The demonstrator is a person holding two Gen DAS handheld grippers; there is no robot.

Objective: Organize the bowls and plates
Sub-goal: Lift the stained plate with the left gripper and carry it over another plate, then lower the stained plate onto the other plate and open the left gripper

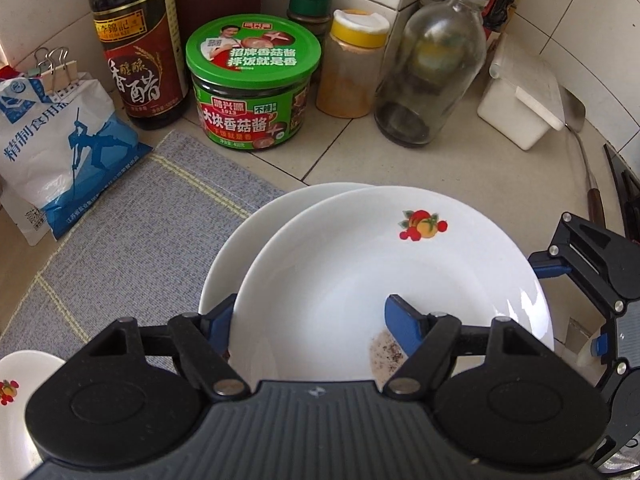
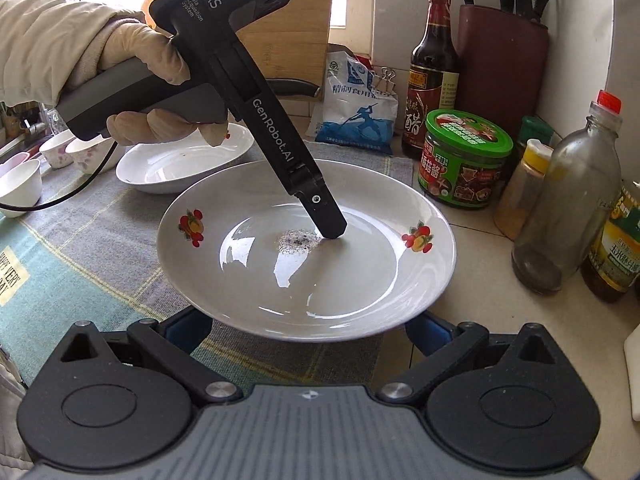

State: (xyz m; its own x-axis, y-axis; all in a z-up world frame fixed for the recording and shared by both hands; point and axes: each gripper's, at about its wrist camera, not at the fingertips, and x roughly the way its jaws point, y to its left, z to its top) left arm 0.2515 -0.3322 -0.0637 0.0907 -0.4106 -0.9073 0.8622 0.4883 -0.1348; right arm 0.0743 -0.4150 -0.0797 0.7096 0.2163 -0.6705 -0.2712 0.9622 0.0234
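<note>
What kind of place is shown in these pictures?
Most likely a home kitchen counter: tiled walls, a vinegar bottle, a mushroom sauce jar, a knife block and plates on a cloth.

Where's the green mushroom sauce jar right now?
The green-lidded sauce jar stands at the back of the counter in the left wrist view, between the dark vinegar bottle on its left and the yellow-capped spice jar on its right.
</note>
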